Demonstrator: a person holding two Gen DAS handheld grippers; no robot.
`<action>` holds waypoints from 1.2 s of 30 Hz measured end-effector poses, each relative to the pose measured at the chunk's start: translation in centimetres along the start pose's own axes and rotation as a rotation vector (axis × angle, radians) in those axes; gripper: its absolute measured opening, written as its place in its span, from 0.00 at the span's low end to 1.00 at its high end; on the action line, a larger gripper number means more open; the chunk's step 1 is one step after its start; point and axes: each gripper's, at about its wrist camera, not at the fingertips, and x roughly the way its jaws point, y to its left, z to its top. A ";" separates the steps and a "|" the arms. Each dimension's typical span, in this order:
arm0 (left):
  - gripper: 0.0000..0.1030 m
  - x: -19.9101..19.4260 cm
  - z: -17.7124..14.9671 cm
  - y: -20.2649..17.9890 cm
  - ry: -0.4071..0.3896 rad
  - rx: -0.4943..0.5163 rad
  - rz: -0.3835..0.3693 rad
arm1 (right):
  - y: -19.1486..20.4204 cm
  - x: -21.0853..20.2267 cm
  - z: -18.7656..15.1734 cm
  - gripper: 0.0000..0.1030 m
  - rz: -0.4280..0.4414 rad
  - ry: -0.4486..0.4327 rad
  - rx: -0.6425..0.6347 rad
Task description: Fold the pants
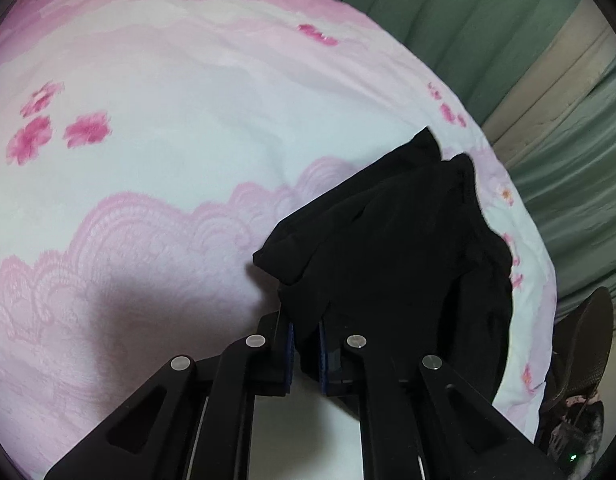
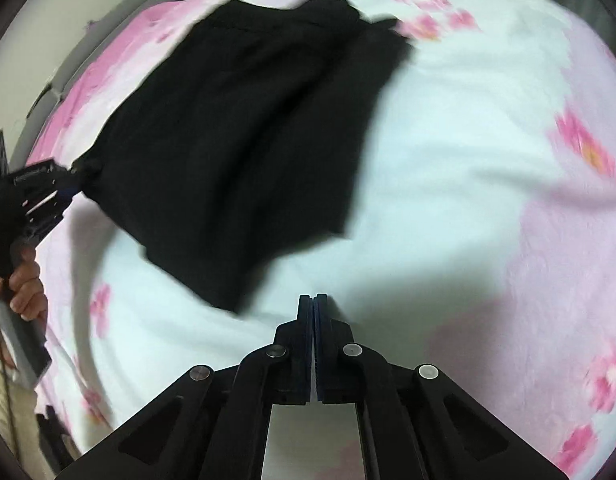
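On the pink floral bedspread (image 2: 448, 184) lie the black pants (image 2: 244, 140). My left gripper (image 1: 306, 340) clamps their corner; my right gripper (image 2: 313, 308) is closed empty (just beside the hem). Reopen it and regrip before folding.

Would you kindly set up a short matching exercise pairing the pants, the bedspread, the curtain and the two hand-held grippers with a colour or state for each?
Column one:
1. pants
2. bedspread
3. curtain
4. left hand-held gripper
5. right hand-held gripper

Column two:
A. green
B. shut, with nothing between its fingers
C. black
D. pink and white with flowers
E. clamped on dark cloth

Pairs: 1-C, 2-D, 3-A, 4-E, 5-B
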 end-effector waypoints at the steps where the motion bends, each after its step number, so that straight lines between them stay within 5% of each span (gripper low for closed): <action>1: 0.11 0.1 -0.1 0.0 0.005 0.012 0.013 | -0.3 -0.1 -0.1 0.02 0.000 0.003 -0.001; 5: 0.11 0.0 -0.4 0.1 0.014 0.028 0.031 | 0.2 -0.9 0.0 0.08 0.047 0.015 0.013; 7: 0.11 -0.2 -0.3 0.2 0.018 0.028 0.031 | 0.6 -1.7 -0.1 0.51 0.130 0.005 0.050; 8: 0.11 -0.2 -0.3 0.2 0.019 0.033 0.032 | 1.0 -2.1 -0.2 0.54 0.157 -0.015 0.055; 14: 0.11 -0.2 0.1 -0.3 0.028 0.062 0.044 | 2.8 -1.4 0.5 0.48 0.203 -0.051 0.016; 17: 0.11 -0.3 0.2 -0.4 0.029 0.058 0.043 | 1.4 0.2 0.5 0.33 0.205 -0.021 0.043; 20: 0.11 -0.8 0.3 -0.8 0.014 0.060 0.031 | 1.2 1.1 0.7 0.04 0.240 0.016 0.015; 27: 0.11 -1.3 -0.4 -0.8 0.023 0.035 0.010 | -0.3 -3.5 0.2 0.03 0.126 -0.078 -0.027; 36: 0.12 -0.1 -0.9 -0.7 0.045 0.077 0.078 | -3.3 -1.6 -1.5 0.01 -0.020 -0.006 0.009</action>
